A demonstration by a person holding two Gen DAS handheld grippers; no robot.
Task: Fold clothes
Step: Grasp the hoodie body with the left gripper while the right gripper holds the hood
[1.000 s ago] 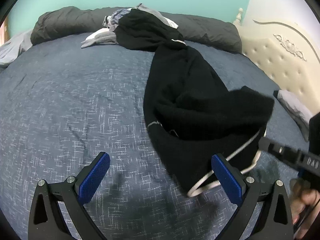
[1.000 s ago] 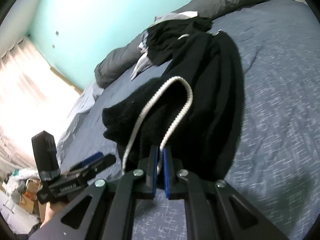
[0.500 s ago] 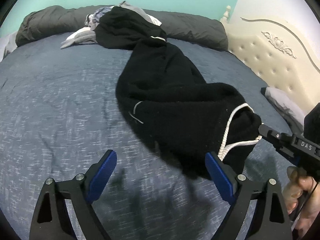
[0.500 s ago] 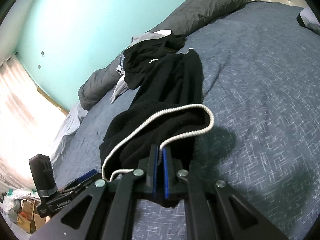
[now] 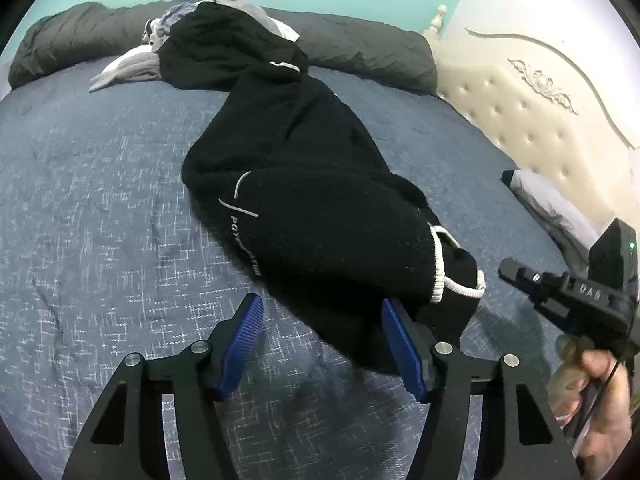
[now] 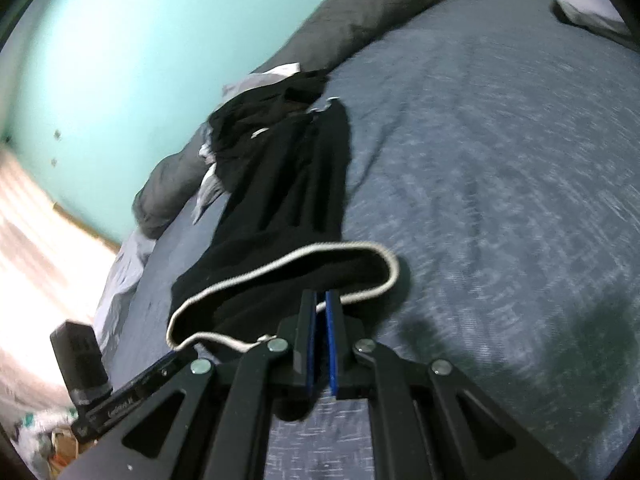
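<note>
Both views: strong fisheye bending, black vignette at corners. Left wrist view sharp, evenly lit; soft shadows on bedspread [image 5: 100, 200] under black garment [image 5: 320, 208]. Right wrist view motion-blurred; window glare [image 6: 36, 248] washes out left edge.

Setting: a home bedroom. Evidence: a wide bed with a blue-grey flecked bedspread [image 5: 100, 200]; a long dark grey bolster [image 5: 360, 52] along its far edge; a cream tufted headboard [image 5: 532, 120] with carved scrollwork; a plain mint-green wall [image 6: 120, 60]; a heap of loose clothes [image 5: 224, 40]; possibly a lit curtain [image 6: 32, 240], too blurred to confirm.
</note>
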